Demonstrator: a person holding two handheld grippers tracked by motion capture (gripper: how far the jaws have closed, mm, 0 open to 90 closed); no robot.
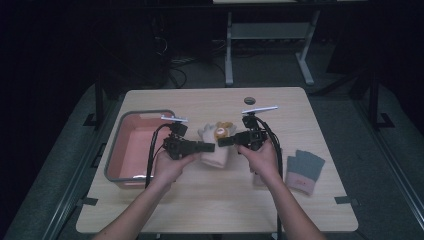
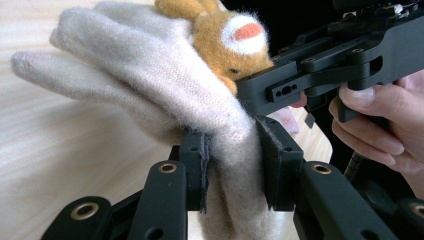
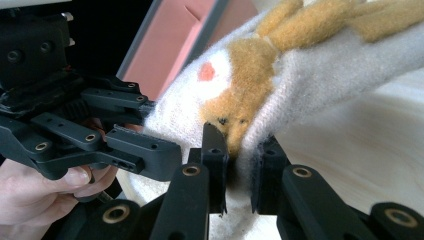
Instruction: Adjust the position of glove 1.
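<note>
Here, at the middle of the wooden worktop [image 1: 210, 200], both tongs were clamped on the same cream knitted glove [image 1: 216, 152], one from each side. The left tongs [image 1: 209, 147] came in from nine o'clock and pinched the glove's cuff end; in the left gripper view the jaws stood closed on a fold of the cream wool [image 2: 232, 150], the pads pressing it from both sides. The right tongs [image 1: 223, 141] came in from three o'clock, and in the right gripper view they [image 3: 239, 172] were shut on the glove's edge just below a tan plush animal face [image 3: 240, 80] sewn on the back of the glove. That face, with its white muzzle and orange nose, showed in the left gripper view [image 2: 235, 37] just above the other tongs' black jaws. The glove's fingers [image 2: 80, 55] pointed toward twelve o'clock. A pink tub with a grey rim [image 1: 131, 115] stood at nine o'clock of the glove, close beside the left hand [image 1: 170, 167]. At four o'clock of the right hand [image 1: 262, 160], a grey glove with a pink cuff [image 1: 304, 171] lay flat on the worktop, well apart from the cream one.
</note>
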